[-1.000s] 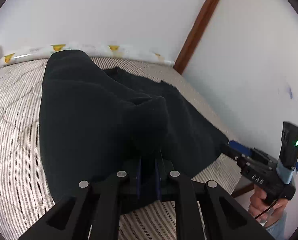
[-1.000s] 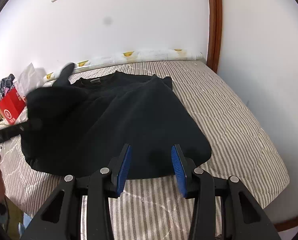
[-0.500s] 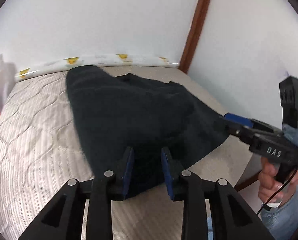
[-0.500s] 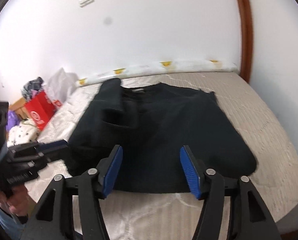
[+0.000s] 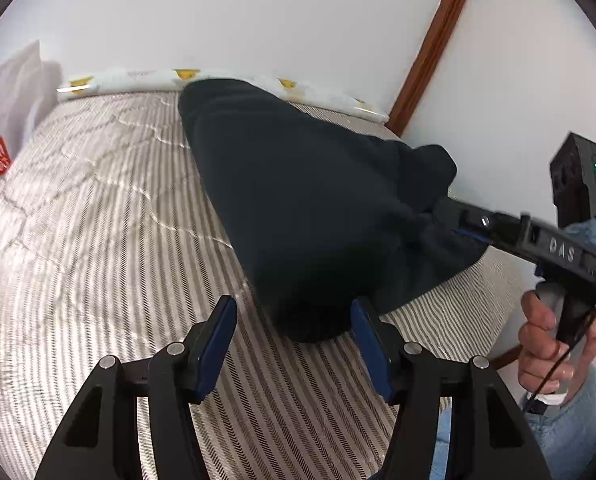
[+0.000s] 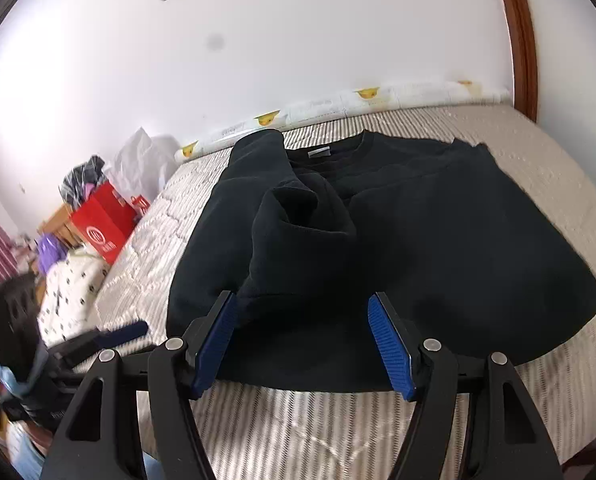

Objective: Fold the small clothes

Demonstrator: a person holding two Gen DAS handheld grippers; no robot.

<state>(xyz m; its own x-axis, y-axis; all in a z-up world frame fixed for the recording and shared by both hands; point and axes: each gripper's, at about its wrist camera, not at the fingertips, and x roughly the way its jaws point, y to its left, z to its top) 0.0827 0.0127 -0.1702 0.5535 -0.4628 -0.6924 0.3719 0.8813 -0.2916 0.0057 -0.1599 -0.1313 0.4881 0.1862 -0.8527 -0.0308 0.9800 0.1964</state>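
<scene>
A black sweatshirt (image 6: 437, 240) lies on the striped mattress (image 6: 337, 432), collar at the far end. One sleeve (image 6: 298, 220) is folded over the body and sits bunched. My right gripper (image 6: 301, 340) hovers over the near hem; its jaws are opening and its blue pads stand wide apart, pressing nothing. In the left wrist view my left gripper (image 5: 294, 336) is opening too, with the garment's (image 5: 305, 200) near corner lying between the pads but untouched. The right gripper (image 5: 453, 220) reaches in from the right over the cloth. The left gripper (image 6: 130, 330) shows blurred at lower left.
A duck-print roll (image 6: 377, 96) lines the bed's far edge by the wall. A red bag (image 6: 102, 228), a white plastic bag (image 6: 142, 160) and clutter sit left of the bed. A wooden door frame (image 5: 429, 48) and a wall stand on the right. A hand (image 5: 545, 340) holds the right gripper's handle.
The left gripper let go of the black cloth and opened wide. The right gripper's jaws widened. Both pulled back toward the near edge, and the lifted fold now rests on the sweatshirt.
</scene>
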